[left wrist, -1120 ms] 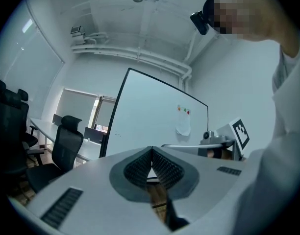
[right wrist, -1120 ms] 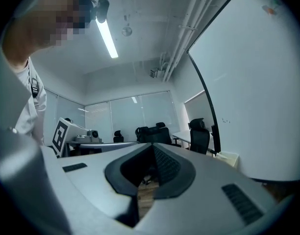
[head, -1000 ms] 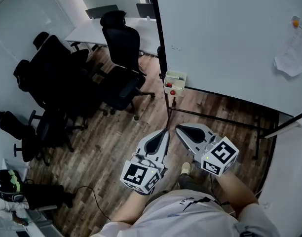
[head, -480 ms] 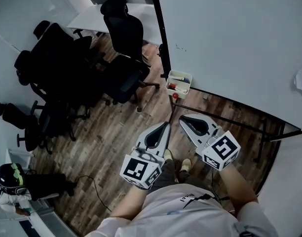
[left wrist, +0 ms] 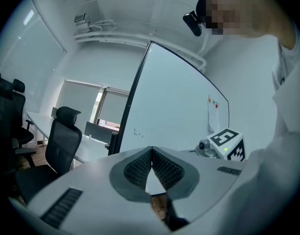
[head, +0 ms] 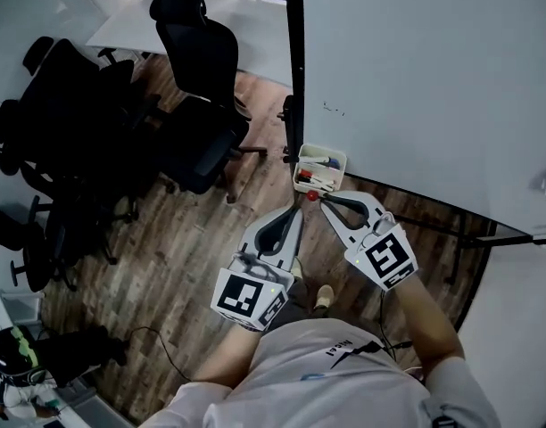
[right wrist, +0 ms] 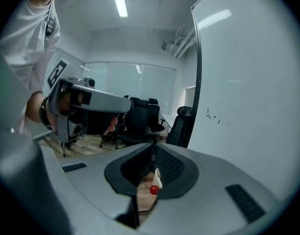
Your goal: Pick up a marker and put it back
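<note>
Markers [head: 318, 178], slim sticks, red and blue among them: lie in a small white open-topped tray [head: 324, 148] fixed at the lower left corner of the smooth whiteboard [head: 434, 78], above wood-grain floor [head: 193, 239]. Left gripper [head: 297, 210]: grey moulded shell, ribbed dark pads, jaws pressed together on nothing. Right gripper [head: 325, 201]: same build, tips likewise closed and empty, just near of the tray beside a round red knob [head: 312, 196]; closer to the tray than half a second ago.
</note>
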Demonstrator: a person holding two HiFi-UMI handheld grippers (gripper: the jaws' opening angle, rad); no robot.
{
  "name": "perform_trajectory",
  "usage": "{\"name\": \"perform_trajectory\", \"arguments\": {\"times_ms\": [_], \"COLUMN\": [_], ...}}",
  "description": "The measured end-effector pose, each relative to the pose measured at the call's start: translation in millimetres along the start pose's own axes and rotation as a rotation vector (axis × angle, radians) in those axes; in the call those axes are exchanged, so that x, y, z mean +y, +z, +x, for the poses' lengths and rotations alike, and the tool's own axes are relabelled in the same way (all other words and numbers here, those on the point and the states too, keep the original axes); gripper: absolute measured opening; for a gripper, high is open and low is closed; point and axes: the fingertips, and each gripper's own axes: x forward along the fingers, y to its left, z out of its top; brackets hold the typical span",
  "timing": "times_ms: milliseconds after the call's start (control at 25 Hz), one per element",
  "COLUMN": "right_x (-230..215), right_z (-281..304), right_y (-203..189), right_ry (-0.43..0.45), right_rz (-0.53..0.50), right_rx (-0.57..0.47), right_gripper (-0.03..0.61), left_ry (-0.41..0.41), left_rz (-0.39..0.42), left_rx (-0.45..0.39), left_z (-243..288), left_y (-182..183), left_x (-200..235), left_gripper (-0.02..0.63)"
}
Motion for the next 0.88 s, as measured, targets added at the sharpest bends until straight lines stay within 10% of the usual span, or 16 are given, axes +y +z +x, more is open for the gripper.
{"name": "perform_trajectory", "arguments": {"times_ms": [880], "right_x": [-55], "right_z": [122], "right_y": [-96], "right_ry": [0.041], "right_rz": [-0.201], "right_rx": [0.305], "right_gripper": [0.080], "left_ry": [-0.023], "left_rz": [-0.056], "left_rx": [0.066], "left_z": [68], "left_y": [-26], "left_x": [100], "left_gripper": [0.011]}}
